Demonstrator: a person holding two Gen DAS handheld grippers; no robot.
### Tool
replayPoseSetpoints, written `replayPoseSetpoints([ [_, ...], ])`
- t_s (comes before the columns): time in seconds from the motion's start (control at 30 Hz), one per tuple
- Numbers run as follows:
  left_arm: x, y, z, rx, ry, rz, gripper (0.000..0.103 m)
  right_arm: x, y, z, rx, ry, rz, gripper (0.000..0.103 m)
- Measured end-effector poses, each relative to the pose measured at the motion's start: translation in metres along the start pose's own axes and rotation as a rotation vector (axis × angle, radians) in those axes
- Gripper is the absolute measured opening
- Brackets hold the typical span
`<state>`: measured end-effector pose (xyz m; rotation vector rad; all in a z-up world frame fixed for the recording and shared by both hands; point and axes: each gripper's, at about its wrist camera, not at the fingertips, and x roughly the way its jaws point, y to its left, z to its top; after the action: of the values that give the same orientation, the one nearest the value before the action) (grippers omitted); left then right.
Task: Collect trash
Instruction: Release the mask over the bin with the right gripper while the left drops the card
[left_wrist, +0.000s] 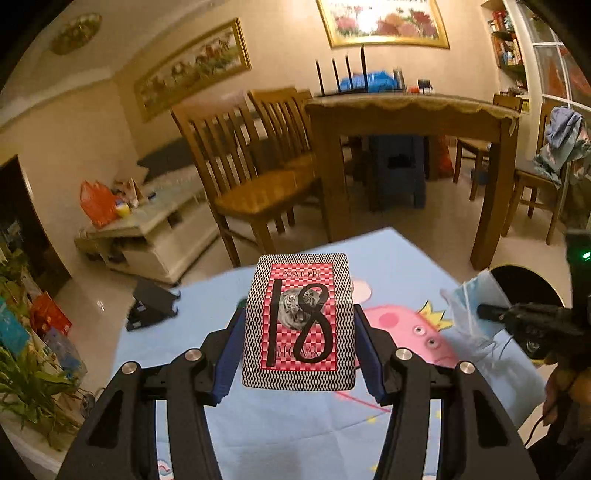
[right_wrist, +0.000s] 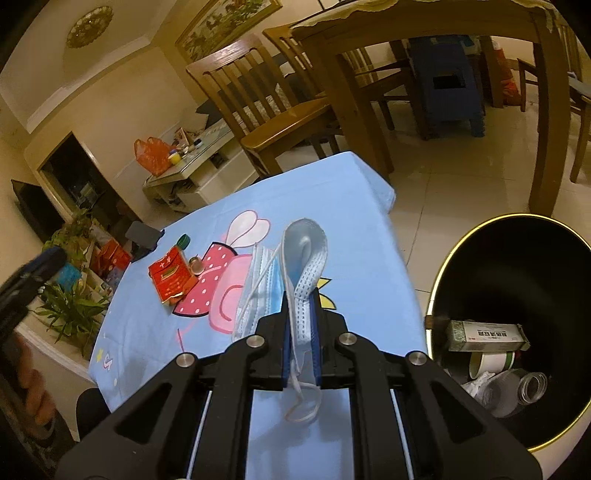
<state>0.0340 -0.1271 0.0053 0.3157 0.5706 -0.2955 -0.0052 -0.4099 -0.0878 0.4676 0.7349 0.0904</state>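
My left gripper is shut on a playing card with a red tiger back and "18" inked on it, held level above the blue cartoon tablecloth. My right gripper is shut on light blue face masks, lifted over the cloth. It shows at the right of the left wrist view with the masks. A black bin with a gold rim stands on the floor to the right. It holds a box, a cup and a plastic bottle.
A red cigarette pack, a green cap and a small jar lie on the cloth at the left. A wooden dining table and chairs stand beyond. Plants sit at the left.
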Motion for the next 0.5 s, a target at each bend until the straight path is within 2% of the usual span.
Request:
replayPoseSetpoints([
  [0.17,-0.017,-0.011,0.008,0.019,-0.057,0.013,0.054,-0.012,-0.020,0.003,0.044,-0.030,-0.069,0.009],
  [0.27,-0.017,-0.021,0.012,0.034,-0.063,0.014,0.054,-0.028,-0.038,0.009,0.059,-0.076,-0.195,0.009],
  [0.4,-0.016,-0.036,0.015,0.059,-0.067,0.010,0.054,-0.048,-0.056,0.016,0.060,-0.147,-0.313,0.011],
  [0.47,-0.016,-0.045,0.016,0.072,-0.070,0.010,0.054,-0.048,-0.070,0.016,0.085,-0.134,-0.376,0.028],
  [0.5,-0.017,-0.051,0.016,0.081,-0.071,0.007,0.054,-0.046,-0.077,0.016,0.106,-0.117,-0.397,0.054],
])
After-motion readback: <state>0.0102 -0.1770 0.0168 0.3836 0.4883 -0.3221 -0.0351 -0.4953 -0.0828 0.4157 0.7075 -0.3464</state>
